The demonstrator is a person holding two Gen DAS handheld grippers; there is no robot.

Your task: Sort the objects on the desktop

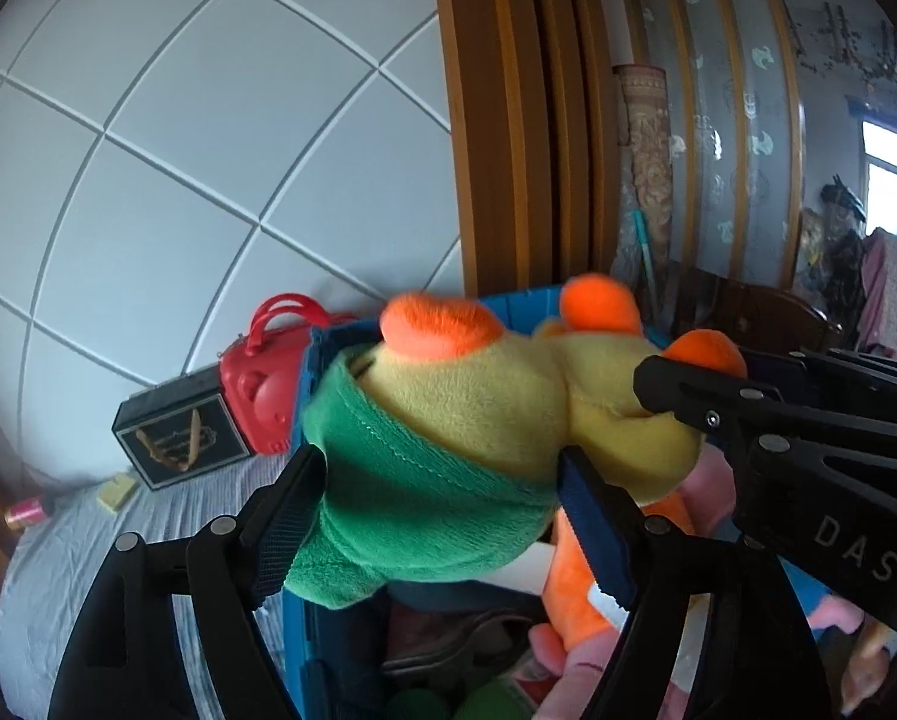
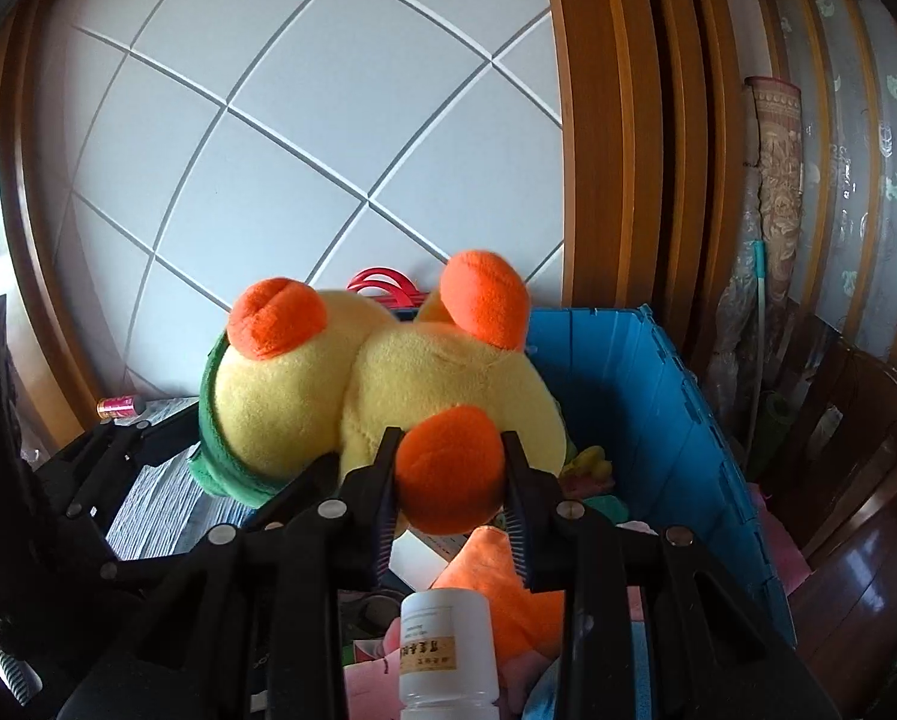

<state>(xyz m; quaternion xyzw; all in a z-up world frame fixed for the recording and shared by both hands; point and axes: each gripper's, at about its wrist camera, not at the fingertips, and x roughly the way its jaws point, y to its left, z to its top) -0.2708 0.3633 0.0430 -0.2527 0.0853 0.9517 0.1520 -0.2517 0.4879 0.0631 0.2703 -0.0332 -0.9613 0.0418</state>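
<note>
Left wrist view: both grippers are pinching the yellow plush toy in green cloth (image 1: 478, 420) above the blue plastic crate (image 2: 658, 396); left gripper (image 1: 442, 510) fingers squeezing its green body, right gripper (image 2: 451, 480) fingers clamping an orange foot.

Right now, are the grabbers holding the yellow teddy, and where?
Yes. The left hand-held gripper is shut on the plush toy at its green clothing, and the right hand-held gripper is shut on one orange foot, above the blue crate.

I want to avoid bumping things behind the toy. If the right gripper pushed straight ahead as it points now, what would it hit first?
The right gripper already clamps the plush toy's orange foot, so it would press into the yellow body first; beyond that, probably the blue bin, though depth is unclear.
</note>
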